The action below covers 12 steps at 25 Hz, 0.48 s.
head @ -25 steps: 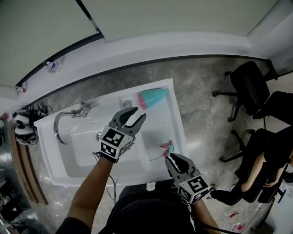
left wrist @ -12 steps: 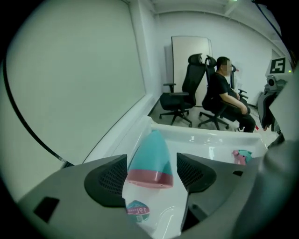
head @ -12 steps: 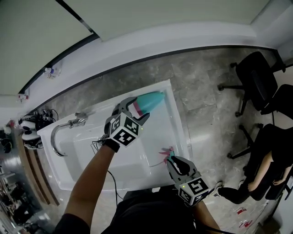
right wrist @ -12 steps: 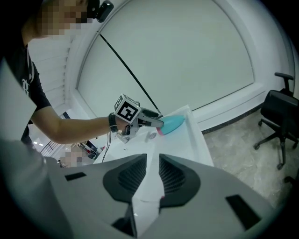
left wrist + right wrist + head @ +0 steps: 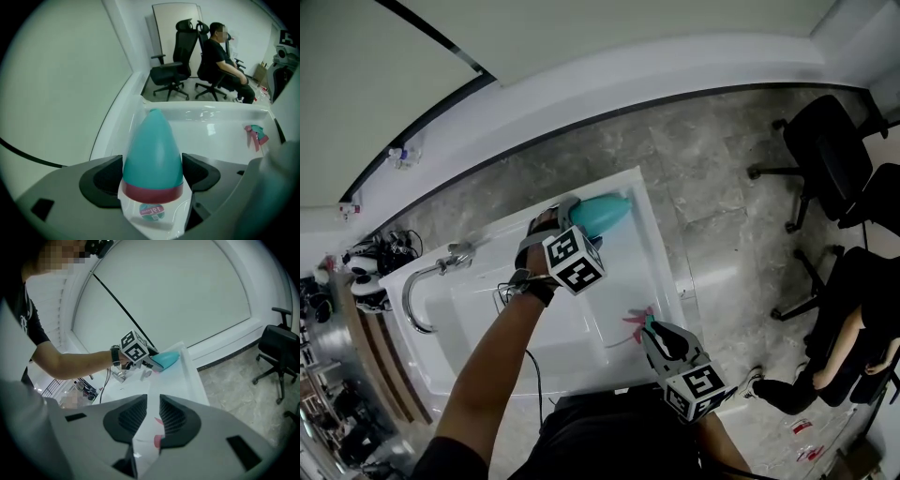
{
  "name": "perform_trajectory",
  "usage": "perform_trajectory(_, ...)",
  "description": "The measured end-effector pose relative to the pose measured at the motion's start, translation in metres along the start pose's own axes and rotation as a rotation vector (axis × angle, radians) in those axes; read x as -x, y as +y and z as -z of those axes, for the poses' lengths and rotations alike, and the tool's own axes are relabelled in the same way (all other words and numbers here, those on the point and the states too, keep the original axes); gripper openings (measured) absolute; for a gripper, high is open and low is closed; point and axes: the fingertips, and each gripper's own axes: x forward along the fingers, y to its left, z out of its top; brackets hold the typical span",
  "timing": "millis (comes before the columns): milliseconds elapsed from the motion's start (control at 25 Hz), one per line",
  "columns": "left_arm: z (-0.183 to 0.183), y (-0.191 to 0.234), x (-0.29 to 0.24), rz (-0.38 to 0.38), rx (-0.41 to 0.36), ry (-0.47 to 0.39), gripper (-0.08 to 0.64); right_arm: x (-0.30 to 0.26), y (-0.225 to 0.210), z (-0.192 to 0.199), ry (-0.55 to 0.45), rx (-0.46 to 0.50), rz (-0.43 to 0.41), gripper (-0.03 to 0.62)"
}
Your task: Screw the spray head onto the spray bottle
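Left gripper (image 5: 152, 174): jaws just opened wide, straddling the teal spray bottle (image 5: 152, 150) (it lies flat, so probably for a pickup).
Right gripper (image 5: 652, 329): pinched narrow on the spray head (image 5: 637, 319), kept waiting at the bottle's five o'clock.
Sink (image 5: 662, 246): bottle at its one o'clock corner.

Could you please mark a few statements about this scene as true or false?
The teal cone-shaped plastic bottle lies between the left gripper's fingers. True; those fingers have just been opening.
The right gripper is empty. False: it is shut on the pink-and-teal spray head.
The spray head is already on the bottle. False: they are apart.
A curved metal faucet stands on the white sink unit. True.
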Motion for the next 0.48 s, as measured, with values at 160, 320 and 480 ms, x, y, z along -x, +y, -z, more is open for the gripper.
perform_trajectory(160,0.000,-0.003,-0.003,-0.024,-0.017,0.028,0.379,0.000,-0.005,0.003,0.010,-0.018,0.004,0.057)
perform_trajectory(320,0.008,-0.029,-0.015,0.035,-0.001,0.039,0.412,0.000,-0.007,0.003,0.007,-0.025,0.004,0.057)
perform_trajectory(480,0.011,-0.037,-0.022,0.064,-0.018,0.047,0.425,0.003,-0.011,0.010,0.018,-0.039,0.015,0.057)
